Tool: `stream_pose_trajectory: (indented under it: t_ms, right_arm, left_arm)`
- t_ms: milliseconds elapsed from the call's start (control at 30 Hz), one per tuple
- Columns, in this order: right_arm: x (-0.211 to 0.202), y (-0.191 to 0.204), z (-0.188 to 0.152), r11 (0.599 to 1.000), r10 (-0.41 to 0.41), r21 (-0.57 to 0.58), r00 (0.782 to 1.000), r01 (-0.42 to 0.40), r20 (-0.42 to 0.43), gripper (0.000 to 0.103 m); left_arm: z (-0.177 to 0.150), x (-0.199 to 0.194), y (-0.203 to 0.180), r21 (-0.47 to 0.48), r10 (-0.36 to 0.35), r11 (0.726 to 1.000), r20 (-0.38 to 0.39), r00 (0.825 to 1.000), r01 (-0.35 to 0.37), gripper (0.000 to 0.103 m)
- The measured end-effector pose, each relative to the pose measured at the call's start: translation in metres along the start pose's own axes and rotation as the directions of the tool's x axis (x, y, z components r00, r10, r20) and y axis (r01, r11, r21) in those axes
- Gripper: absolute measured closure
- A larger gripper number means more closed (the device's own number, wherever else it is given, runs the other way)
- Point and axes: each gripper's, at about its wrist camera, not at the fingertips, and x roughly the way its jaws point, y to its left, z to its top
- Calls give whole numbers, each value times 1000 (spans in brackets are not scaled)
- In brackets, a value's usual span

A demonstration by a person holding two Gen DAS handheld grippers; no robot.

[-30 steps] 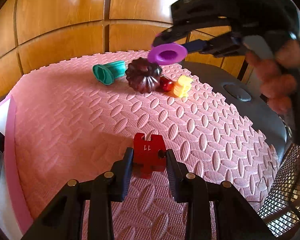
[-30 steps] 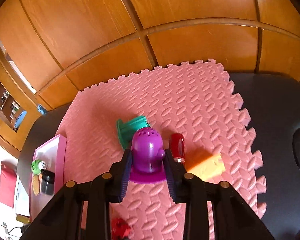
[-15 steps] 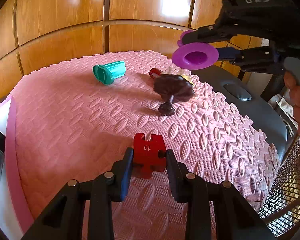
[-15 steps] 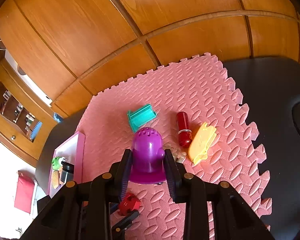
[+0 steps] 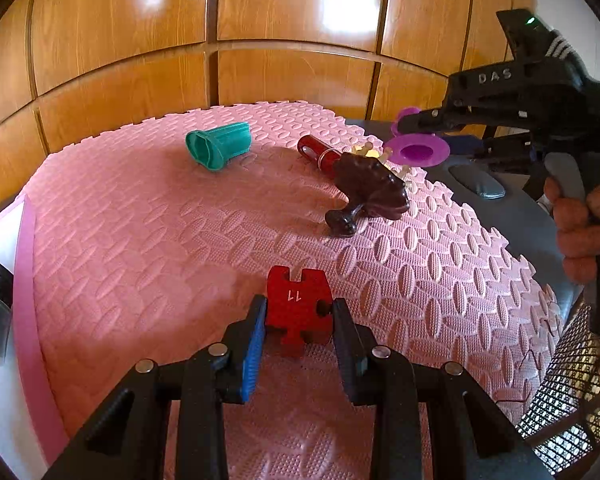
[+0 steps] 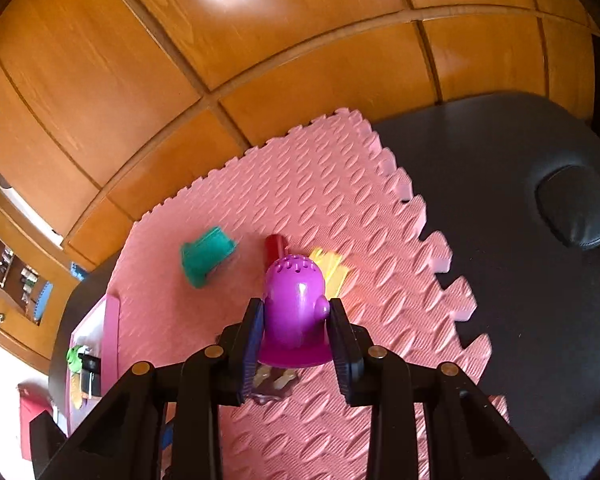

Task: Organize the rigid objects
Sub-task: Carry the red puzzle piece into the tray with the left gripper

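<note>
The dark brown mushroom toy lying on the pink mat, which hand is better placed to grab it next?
Neither is free, but the right hand-held gripper hovers nearer the mushroom toy, holding a purple cup; the left grips a red block.

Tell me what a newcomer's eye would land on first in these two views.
Each gripper's fingers are clamped on something bright. The left gripper holds a red puzzle-shaped block low over the pink foam mat, and the right gripper holds a purple dome-shaped toy above the mat's far right. Further back on the mat lie a teal ribbed cup on its side and a dark brown mushroom-shaped piece.
</note>
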Motion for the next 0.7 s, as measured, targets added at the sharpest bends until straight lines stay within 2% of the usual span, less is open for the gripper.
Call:
stream_pose_trajectory:
  t_ms: [233, 467, 700]
  right_arm:
    - [-5, 2, 2, 993, -101, -48, 993, 104, 55, 72]
    - [-7, 7, 2, 988, -128, -81, 989, 135, 77, 72]
    - [-4, 10, 2, 981, -153, -107, 986, 160, 74, 72]
  left_arm:
    - [3, -2, 4, -28, -24, 999, -13, 1000, 24, 71]
    - [-1, -11, 8, -66, -44, 997, -16, 999, 43, 71]
    - [4, -28, 9, -70, -24, 997, 11, 1000, 25, 71]
